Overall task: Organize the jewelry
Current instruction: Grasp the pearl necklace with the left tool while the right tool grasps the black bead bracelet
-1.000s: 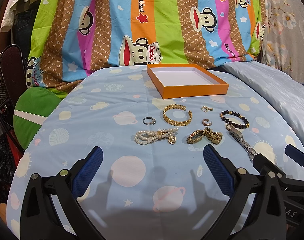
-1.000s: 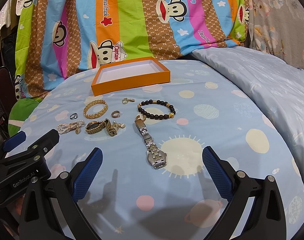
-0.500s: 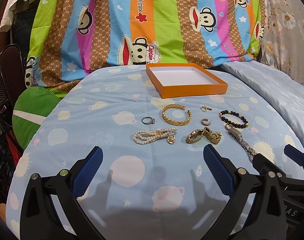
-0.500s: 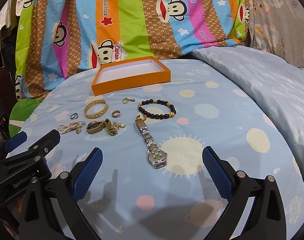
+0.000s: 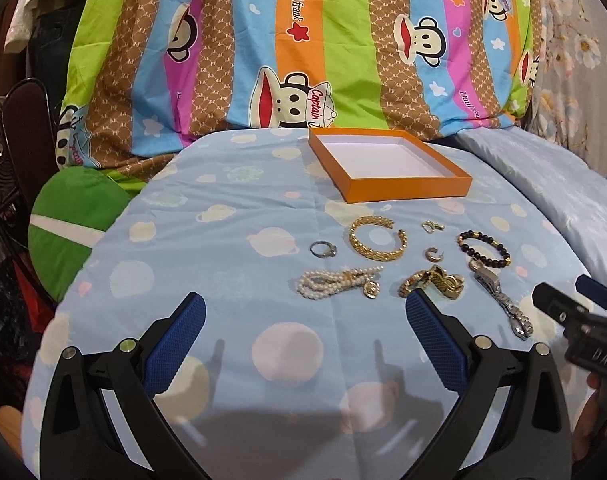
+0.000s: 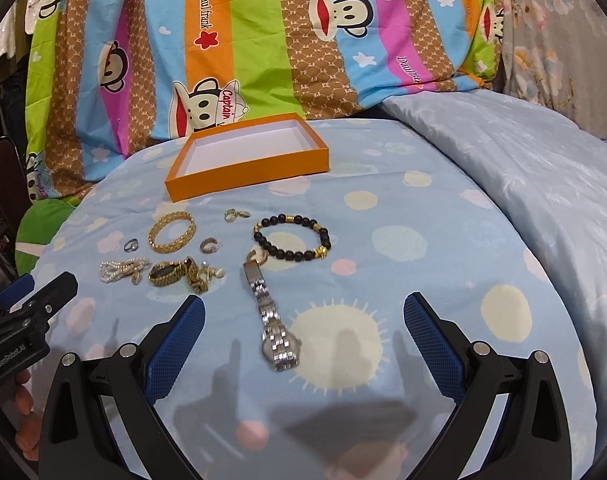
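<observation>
Left tongs [image 5: 303, 312]: spread wide, empty, hovering short of the pearl strand [image 5: 335, 282].
Right tongs [image 6: 303, 314]: equally wide, empty, straddling the silver watch [image 6: 273, 320].
Jewelry: scattered on the bed [image 6: 443, 280], just before the empty orange box [image 6: 247, 156].
Risk: soft sheet likely pinched along with thin chains.
Risk: small ring [image 5: 323, 249] and earrings [image 5: 433, 254] prone to slipping from broad pads.

A striped monkey-print quilt [image 5: 303, 60] is draped behind a planet-print sheet [image 5: 223, 240]; a green cushion [image 5: 71, 216] is seen alongside.
</observation>
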The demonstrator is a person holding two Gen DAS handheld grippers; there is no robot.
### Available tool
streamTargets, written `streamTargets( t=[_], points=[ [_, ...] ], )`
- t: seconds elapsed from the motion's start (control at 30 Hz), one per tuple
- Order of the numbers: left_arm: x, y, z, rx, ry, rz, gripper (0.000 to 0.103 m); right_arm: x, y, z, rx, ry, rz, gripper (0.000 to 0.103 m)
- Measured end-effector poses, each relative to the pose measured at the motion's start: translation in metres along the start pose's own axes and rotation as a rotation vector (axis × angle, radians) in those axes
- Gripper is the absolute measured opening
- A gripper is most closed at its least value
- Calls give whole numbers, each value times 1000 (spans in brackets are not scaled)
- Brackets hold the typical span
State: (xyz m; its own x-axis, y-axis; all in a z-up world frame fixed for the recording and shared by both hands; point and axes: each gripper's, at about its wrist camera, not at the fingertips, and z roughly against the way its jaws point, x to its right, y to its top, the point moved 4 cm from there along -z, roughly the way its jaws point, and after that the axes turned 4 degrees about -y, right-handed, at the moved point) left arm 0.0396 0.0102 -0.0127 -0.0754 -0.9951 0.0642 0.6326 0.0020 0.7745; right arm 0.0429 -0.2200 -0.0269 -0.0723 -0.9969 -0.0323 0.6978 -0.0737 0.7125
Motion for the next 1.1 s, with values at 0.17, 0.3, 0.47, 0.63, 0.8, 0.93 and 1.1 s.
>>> streamTargets(
  t=[0.17,0.3,0.47,0.63,0.8,0.93,1.1],
  points=[
    [-8,21,-12,-27,-6,-25,98,5,28,-18,-18,49,-5,95],
    [-15,31,-30,-61,-40,-24,98,8,46,-41,-53,68,10,81],
    [-14,30,-48,-123,-76,-47,98,10,52,-68,-123,93,10,63],
    [-21,41,-42,-118,-74,-148,98,15,59,-62,-123,85,67,62],
    [-13,35,-64,-181,-125,-158,96,18,58,-76,-154,72,82,62],
    [-4,21,-80,-223,-151,-160,83,16,47,-82,-163,96,68,62],
    [0,15,-87,-230,-199,-115,64,19,42,-88,-159,116,31,63]
  ],
)
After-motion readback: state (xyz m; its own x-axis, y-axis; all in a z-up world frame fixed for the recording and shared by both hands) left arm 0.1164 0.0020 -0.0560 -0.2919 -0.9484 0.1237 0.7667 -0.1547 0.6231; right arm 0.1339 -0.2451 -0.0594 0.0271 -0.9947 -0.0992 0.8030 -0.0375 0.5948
